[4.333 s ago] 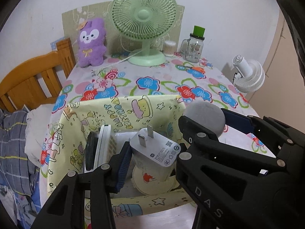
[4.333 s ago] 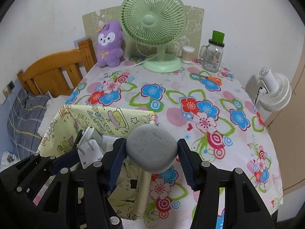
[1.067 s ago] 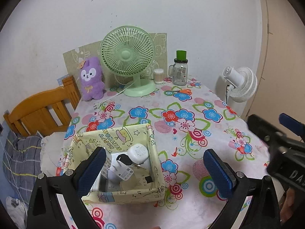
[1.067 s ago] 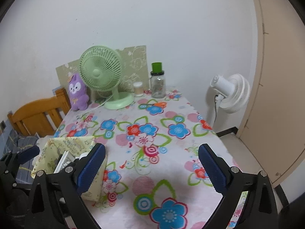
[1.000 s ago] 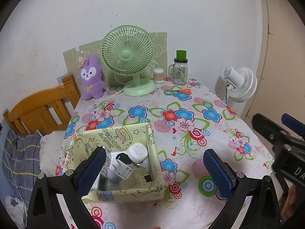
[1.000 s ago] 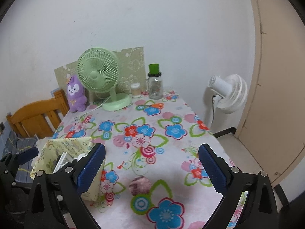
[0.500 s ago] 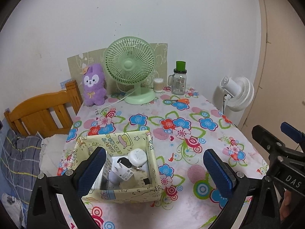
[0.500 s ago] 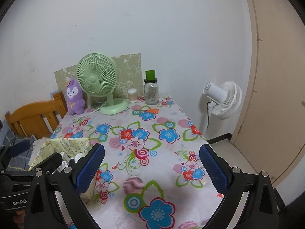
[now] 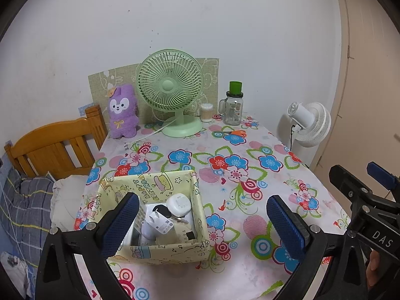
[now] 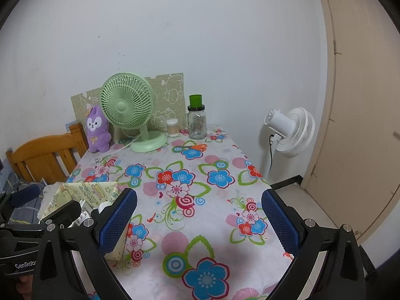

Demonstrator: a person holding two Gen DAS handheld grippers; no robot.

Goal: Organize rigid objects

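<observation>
Both our grippers are wide apart and hold nothing above the table.

We see the table (image 9: 250, 155) with its flower cloth, and on it near our left side sits the yellow box (image 9: 197, 215). At the far end stand the green fan (image 9: 170, 85), the purple bunny (image 9: 122, 112) and the jar (image 9: 233, 107). Inside the box lie a white round thing (image 9: 178, 203), a white plug (image 9: 158, 226) and a black key (image 9: 161, 210), close together. Our left gripper (image 9: 202, 223) hangs over the box; our right gripper (image 10: 198, 221) is over bare cloth.
</observation>
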